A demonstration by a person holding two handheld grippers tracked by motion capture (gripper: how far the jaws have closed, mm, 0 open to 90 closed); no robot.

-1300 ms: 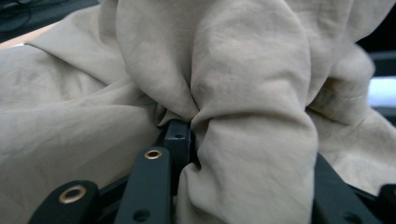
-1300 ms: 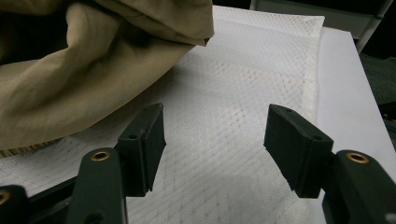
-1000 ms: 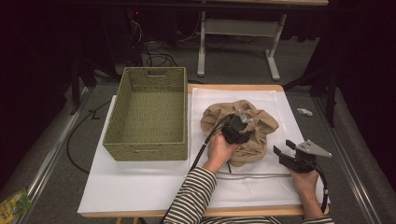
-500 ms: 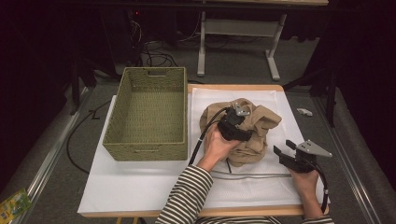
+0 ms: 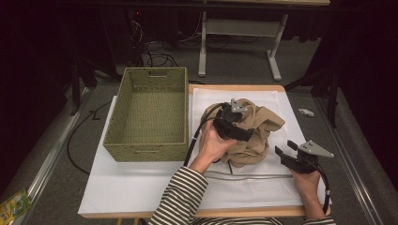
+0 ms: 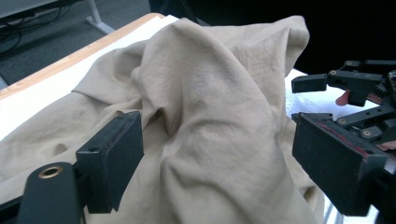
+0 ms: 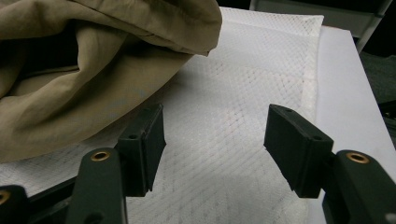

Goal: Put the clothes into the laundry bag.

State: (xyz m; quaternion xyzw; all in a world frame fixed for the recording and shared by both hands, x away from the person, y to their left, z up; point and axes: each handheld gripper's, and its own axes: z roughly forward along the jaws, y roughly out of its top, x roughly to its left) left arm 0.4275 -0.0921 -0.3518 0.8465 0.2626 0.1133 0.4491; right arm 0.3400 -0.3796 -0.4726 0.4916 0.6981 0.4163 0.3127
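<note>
A crumpled tan cloth [image 5: 256, 129] lies on the white mesh mat [image 5: 244, 187] right of centre on the table. My left gripper [image 5: 240, 127] rests on top of the heap. Its jaws stand open on either side of a raised fold of the cloth [image 6: 210, 116], left gripper [image 6: 219, 168]. My right gripper [image 5: 286, 150] hovers open just off the cloth's right edge. In the right gripper view, the right gripper [image 7: 215, 144] has only mat [image 7: 243, 93] between its jaws, and the cloth [image 7: 84, 70] fills the upper left.
An empty woven green basket [image 5: 150, 115] stands left of the cloth, on the white table cover [image 5: 131, 187]. A grey cable [image 5: 244, 176] lies across the mat near the front. The wooden table edge [image 5: 234, 87] runs behind the cloth. The other gripper [image 6: 355, 88] shows beyond the fold.
My left gripper has shifted slightly forward and left over the cloth, and the heap has bunched a little. The right gripper has stayed put.
</note>
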